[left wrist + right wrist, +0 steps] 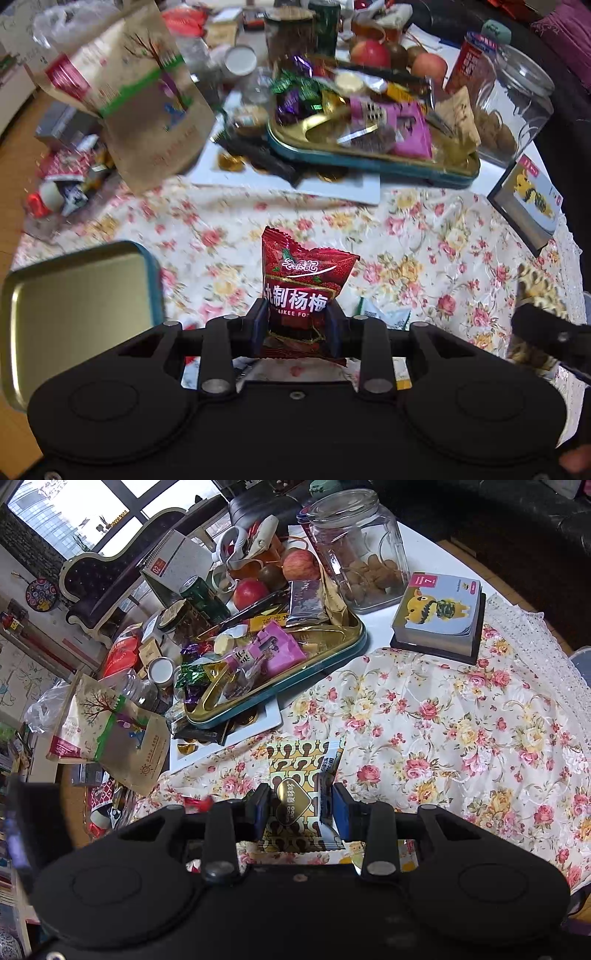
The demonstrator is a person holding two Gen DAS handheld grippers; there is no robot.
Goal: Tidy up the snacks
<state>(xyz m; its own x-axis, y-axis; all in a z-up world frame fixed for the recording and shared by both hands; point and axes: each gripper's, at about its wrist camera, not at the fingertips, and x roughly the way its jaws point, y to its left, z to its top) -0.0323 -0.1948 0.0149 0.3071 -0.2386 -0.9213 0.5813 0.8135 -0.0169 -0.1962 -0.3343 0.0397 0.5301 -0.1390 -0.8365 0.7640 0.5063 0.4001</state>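
Each gripper has a wide matte black body with two round raised discs, one at each side. On the left gripper (295, 325) black link bars carry silver round screws, and its fingers (258, 325) are black with dark blue pads. The right gripper (301, 808) looks the same, with brighter blue pads.

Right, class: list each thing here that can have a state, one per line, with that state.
Left tongs: shut on the red snack packet, sealed.
Right tongs: shut on the brown-and-gold packet.
Glass jar: upright, lid off, partly filled.
Snack tin: open, heaped with sweets.
Tin lid: off, inside up.
Green can: upright.
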